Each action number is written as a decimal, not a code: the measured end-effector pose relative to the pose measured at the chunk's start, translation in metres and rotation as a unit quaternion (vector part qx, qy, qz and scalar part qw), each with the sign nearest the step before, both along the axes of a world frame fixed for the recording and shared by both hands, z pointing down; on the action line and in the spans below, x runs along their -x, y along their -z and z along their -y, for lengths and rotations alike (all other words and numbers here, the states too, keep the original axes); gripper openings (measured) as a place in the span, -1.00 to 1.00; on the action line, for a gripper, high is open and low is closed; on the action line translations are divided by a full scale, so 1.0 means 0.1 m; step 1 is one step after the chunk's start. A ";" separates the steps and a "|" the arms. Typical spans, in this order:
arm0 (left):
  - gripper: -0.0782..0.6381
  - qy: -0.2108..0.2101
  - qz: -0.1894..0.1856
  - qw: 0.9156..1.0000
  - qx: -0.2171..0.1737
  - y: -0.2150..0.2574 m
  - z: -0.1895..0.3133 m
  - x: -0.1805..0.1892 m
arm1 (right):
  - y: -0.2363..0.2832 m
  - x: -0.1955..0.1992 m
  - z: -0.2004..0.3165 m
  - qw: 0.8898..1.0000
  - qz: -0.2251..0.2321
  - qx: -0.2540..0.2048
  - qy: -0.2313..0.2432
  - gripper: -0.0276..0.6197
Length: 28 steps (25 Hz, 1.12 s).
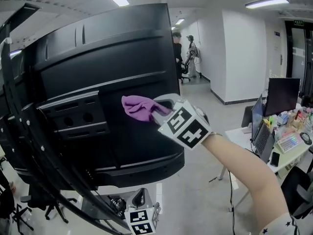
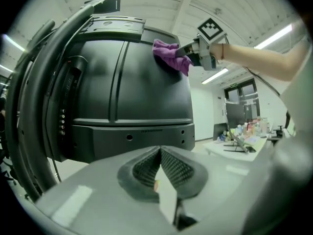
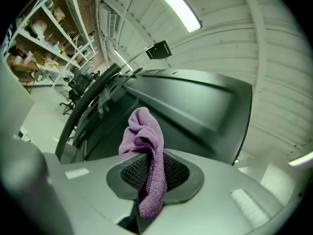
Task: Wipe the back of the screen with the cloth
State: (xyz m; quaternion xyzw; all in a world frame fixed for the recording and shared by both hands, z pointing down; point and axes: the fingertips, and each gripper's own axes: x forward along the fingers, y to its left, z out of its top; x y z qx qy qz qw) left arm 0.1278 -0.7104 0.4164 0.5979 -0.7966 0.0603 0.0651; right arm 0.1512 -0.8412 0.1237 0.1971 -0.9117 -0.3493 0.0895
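Cloth [image 1: 138, 107], a soft purple terry rag, is bunched into a crumpled wad and pinched in the right gripper [image 1: 159, 112], whose two jaws are clamped on it. In the right gripper view the fabric [image 3: 144, 146] runs down as a narrow fold between the black, mesh-textured pads [image 3: 178, 173] and billows out into a loose knot above them. That knot lies against the back of the screen [image 1: 98, 58], on the upper part of the shell near its right edge. The screen's back is a big, bulging shell of matte black plastic, with moulded ridges, a stepped recessed panel and two round holes in that panel. Thick black cables [image 1: 29, 131] arc smoothly down its left side. A bare forearm [image 1: 244, 165] reaches in from the lower right behind the marker cube. The left gripper [image 2: 160, 168] hangs low below the screen, its ribbed pads pressed together in a tight V with nothing between them, well apart from the cloth. Off to the right a white desk [image 1: 239, 137] carries an open laptop [image 1: 259, 126], a colourful keyboard [image 1: 288, 142] and a clutter of small bottles too small to make out. Far off in the right gripper view, white open shelves [image 3: 44, 28] hold small items that are blurred.
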 end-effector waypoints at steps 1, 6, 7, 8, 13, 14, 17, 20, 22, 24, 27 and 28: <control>-0.76 -0.001 0.001 1.000 0.001 0.01 -0.02 -0.01 | 0.21 -0.02 0.02 1.000 0.007 -0.012 -0.004 -0.75; -0.76 0.002 -0.004 1.000 0.012 -0.11 -0.11 0.00 | 1.10 -0.07 0.05 0.997 0.035 -0.060 -0.020 -0.74; -0.76 0.004 -0.004 1.000 0.014 -0.12 -0.12 0.02 | 1.27 -0.08 0.04 0.996 0.048 -0.073 -0.026 -0.74; -0.76 0.006 -0.004 1.000 0.015 -0.11 -0.14 0.04 | 1.43 -0.09 0.04 0.994 0.059 -0.087 -0.034 -0.74; -0.76 0.021 -0.001 1.000 0.009 -0.03 -0.18 0.18 | 2.08 -0.09 0.13 0.986 0.105 -0.112 -0.064 -0.74; -0.76 0.023 -0.002 1.000 0.008 -0.02 -0.19 0.20 | 2.16 -0.09 0.13 0.985 0.112 -0.112 -0.064 -0.74; -0.76 0.028 -0.001 1.000 0.004 0.02 -0.19 0.26 | 2.27 -0.08 0.12 0.983 0.125 -0.116 -0.066 -0.74; -0.76 0.028 0.000 1.000 0.001 0.05 -0.18 0.28 | 2.28 -0.09 0.12 0.982 0.135 -0.116 -0.064 -0.74; -0.76 0.028 0.001 1.000 0.000 0.06 -0.17 0.28 | 2.25 -0.13 0.09 0.981 0.147 -0.112 -0.057 -0.74; -0.76 0.027 -0.001 1.000 -0.002 0.07 -0.16 0.26 | 2.18 -0.21 0.03 0.980 0.169 -0.098 -0.041 -0.74; -0.76 0.028 0.001 1.000 -0.006 0.10 -0.15 0.23 | 1.89 -0.38 -0.07 0.976 0.212 -0.055 -0.012 -0.74; -0.76 0.028 0.002 1.000 -0.009 0.12 -0.14 0.23 | 1.72 -0.43 -0.10 0.974 0.223 -0.037 -0.002 -0.74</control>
